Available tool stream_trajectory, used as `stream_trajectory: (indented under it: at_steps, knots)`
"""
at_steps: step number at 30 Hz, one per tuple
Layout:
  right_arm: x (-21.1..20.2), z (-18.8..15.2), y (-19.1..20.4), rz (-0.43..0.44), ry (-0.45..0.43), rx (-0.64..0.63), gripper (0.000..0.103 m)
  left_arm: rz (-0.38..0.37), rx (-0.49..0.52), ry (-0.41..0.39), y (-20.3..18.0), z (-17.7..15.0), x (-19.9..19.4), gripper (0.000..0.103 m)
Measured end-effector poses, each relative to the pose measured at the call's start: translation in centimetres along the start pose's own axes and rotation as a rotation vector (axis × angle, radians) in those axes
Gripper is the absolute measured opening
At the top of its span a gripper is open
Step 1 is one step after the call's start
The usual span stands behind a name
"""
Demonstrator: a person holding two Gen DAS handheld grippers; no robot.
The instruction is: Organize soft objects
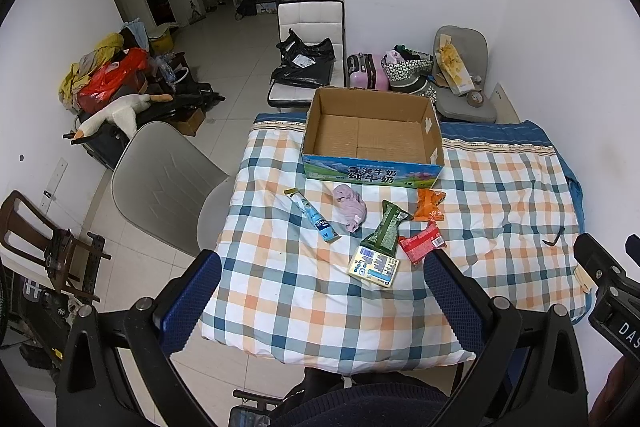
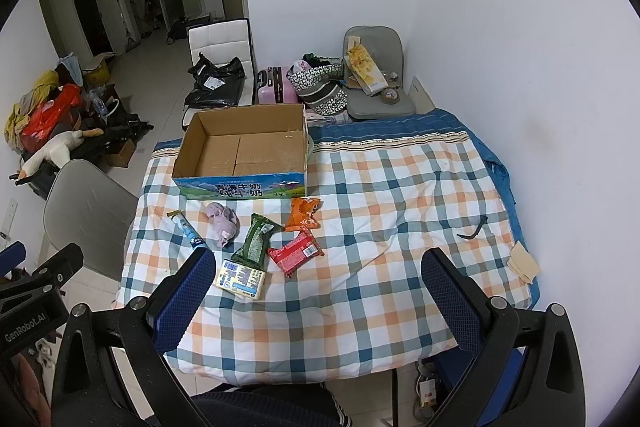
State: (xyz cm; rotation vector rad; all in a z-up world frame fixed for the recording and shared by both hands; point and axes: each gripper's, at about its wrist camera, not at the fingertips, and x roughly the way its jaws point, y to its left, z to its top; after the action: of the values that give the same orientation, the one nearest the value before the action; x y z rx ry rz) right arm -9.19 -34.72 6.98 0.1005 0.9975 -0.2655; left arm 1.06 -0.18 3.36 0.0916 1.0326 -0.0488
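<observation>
An open cardboard box (image 1: 372, 135) (image 2: 242, 153) stands empty at the far side of the checked quilt (image 1: 304, 291) (image 2: 360, 267). In front of it lie a blue tube (image 1: 314, 217) (image 2: 188, 231), a crumpled lilac cloth (image 1: 350, 207) (image 2: 222, 223), a green pouch (image 1: 386, 231) (image 2: 256, 239), an orange packet (image 1: 429, 205) (image 2: 303, 213), a red packet (image 1: 422, 243) (image 2: 295, 251) and a pale yellow pack (image 1: 374, 267) (image 2: 240, 277). My left gripper (image 1: 322, 263) is open and empty above the quilt's near edge. My right gripper (image 2: 320, 263) is open and empty, to the right of the items.
A grey chair (image 1: 160, 183) (image 2: 84, 215) stands at the table's left. A dark strap (image 2: 474, 229) and tan paper (image 2: 522, 261) lie on the quilt's right. Chairs with bags (image 1: 308, 63) and a pink suitcase (image 1: 368, 71) stand behind the table. A white wall is on the right.
</observation>
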Motion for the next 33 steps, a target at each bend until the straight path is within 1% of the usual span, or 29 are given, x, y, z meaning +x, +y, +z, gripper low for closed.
stream_trajectory:
  at_steps: [8,11,14,16,17,18,19,21,22,23,25,26,28,30,31,33]
  knots:
    - [0.0,0.0,0.0,0.002,-0.005,0.001,0.103,-0.009,-0.006,-0.004,0.1,-0.1,0.2,0.103]
    - [0.2,-0.1,0.0,0.002,-0.001,0.008,0.103,-0.011,-0.016,0.015,-0.2,0.4,1.7,0.103]
    - [1.7,0.1,-0.1,0.016,0.041,0.026,0.103,-0.030,-0.037,0.065,-0.4,0.9,4.9,0.103]
    - [3.9,0.6,-0.2,0.026,0.091,0.039,0.103,-0.034,-0.030,0.117,-0.8,1.0,7.7,0.103]
    - [5.1,0.7,-0.3,0.032,0.109,0.045,0.103,-0.042,-0.024,0.154,-1.0,0.9,9.8,0.103]
    - [6.4,1.0,-0.2,0.035,0.141,0.051,0.103,-0.035,-0.021,0.190,-1.3,0.8,11.6,0.103]
    - [8.0,1.3,-0.2,0.039,0.179,0.056,0.103,-0.045,-0.019,0.232,-1.5,0.7,13.5,0.103]
    - [11.5,1.3,-0.1,0.058,0.237,0.069,0.103,-0.066,-0.034,0.330,-2.1,-0.1,17.4,0.103]
    - [13.8,0.9,0.0,0.057,0.273,0.071,0.103,-0.089,-0.052,0.382,-2.4,-0.4,19.5,0.103]
    - [16.1,0.1,-0.2,0.068,0.300,0.076,0.103,-0.098,-0.069,0.417,-2.5,-0.9,21.2,0.103]
    - [20.0,-0.3,-0.1,0.074,0.366,0.093,0.103,-0.130,-0.132,0.511,-2.9,-1.8,25.2,0.103]
    - [21.9,-0.7,-0.3,0.085,0.387,0.098,0.103,-0.138,-0.159,0.539,-3.0,-2.5,26.6,0.103]
    - [25.8,-1.2,-0.3,0.086,0.440,0.117,0.103,-0.178,-0.247,0.624,-3.4,-3.9,30.3,0.103]
    - [29.6,-2.1,-0.7,0.101,0.482,0.135,0.103,-0.224,-0.331,0.678,-3.6,-5.0,33.0,0.103]
    - [31.5,-2.5,-0.9,0.108,0.511,0.155,0.103,-0.238,-0.366,0.699,-3.8,-5.5,34.2,0.103]
    - [34.6,-3.3,-1.3,0.126,0.539,0.178,0.103,-0.256,-0.438,0.745,-4.6,-6.5,37.0,0.103]
